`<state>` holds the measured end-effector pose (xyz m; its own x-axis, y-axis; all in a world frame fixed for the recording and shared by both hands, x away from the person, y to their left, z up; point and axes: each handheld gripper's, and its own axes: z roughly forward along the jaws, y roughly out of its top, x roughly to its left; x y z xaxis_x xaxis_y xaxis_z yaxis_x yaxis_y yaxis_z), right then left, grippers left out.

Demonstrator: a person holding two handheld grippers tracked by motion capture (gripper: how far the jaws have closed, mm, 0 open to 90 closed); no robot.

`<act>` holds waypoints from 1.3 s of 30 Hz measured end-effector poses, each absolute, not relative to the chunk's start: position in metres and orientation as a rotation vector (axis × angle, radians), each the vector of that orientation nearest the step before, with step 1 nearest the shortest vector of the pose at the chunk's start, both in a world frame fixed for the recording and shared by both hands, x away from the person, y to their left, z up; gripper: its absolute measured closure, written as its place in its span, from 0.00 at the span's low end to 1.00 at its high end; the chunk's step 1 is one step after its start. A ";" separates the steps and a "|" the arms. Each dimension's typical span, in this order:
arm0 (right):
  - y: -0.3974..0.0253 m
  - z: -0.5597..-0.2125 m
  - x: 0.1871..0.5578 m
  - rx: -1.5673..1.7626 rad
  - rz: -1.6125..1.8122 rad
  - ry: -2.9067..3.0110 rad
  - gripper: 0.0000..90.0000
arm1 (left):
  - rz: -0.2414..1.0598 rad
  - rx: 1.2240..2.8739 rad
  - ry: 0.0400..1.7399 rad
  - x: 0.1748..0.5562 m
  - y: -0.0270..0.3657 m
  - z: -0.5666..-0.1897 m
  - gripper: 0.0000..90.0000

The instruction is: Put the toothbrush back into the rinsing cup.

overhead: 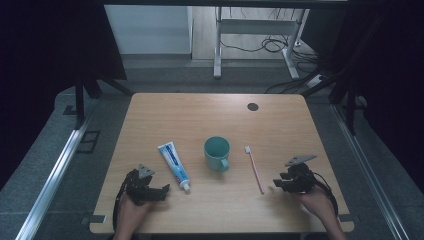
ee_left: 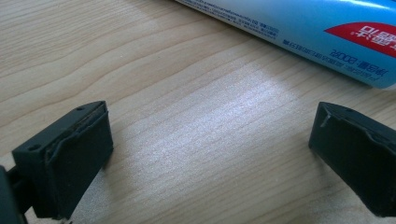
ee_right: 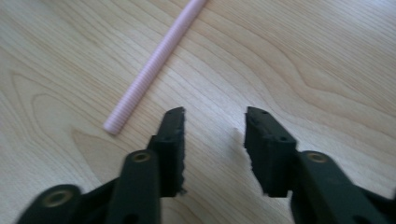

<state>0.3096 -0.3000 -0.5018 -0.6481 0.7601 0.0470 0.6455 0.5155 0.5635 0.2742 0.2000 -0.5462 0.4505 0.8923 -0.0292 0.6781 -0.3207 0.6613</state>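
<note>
Approach stage, by my reading: nothing is lifted yet, both hands low at the near edge of the table (overhead: 150, 107).

Left gripper (overhead: 162, 192) rests near the capped end of the toothpaste tube (overhead: 174, 165), which lies flat, left of the teal mug (overhead: 217, 153). In the left gripper view the jaws stand wide apart over bare wood, the tube (ee_left: 299, 28) just beyond them and not touched. It holds nothing.

Right gripper (overhead: 276, 183) sits near the handle end of the pink toothbrush (overhead: 254, 170), which lies right of the mug, bristles away from the person. The right gripper view shows the jaws partly parted, a modest gap, nothing between them; the toothbrush handle (ee_right: 154, 65) lies off to one side, apart from the fingers (ee_right: 170, 140).

Next move, as I judge it: each gripper needs to slide forward to straddle its object, the right one shifting sideways toward the thin handle, then close. The handle is slim and lies flat, so the jaws must come down right to the wood.
</note>
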 end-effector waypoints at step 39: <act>-0.229 -0.504 0.331 1.028 0.824 2.804 1.00 | 0.460 2.096 1.309 0.274 0.200 -0.546 0.00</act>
<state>0.3311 -0.2288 -0.5039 -0.7791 0.6117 0.1373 0.5888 0.6386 0.4955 0.2742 0.1998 -0.5463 0.4492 0.8929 -0.0301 0.6781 -0.3188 0.6623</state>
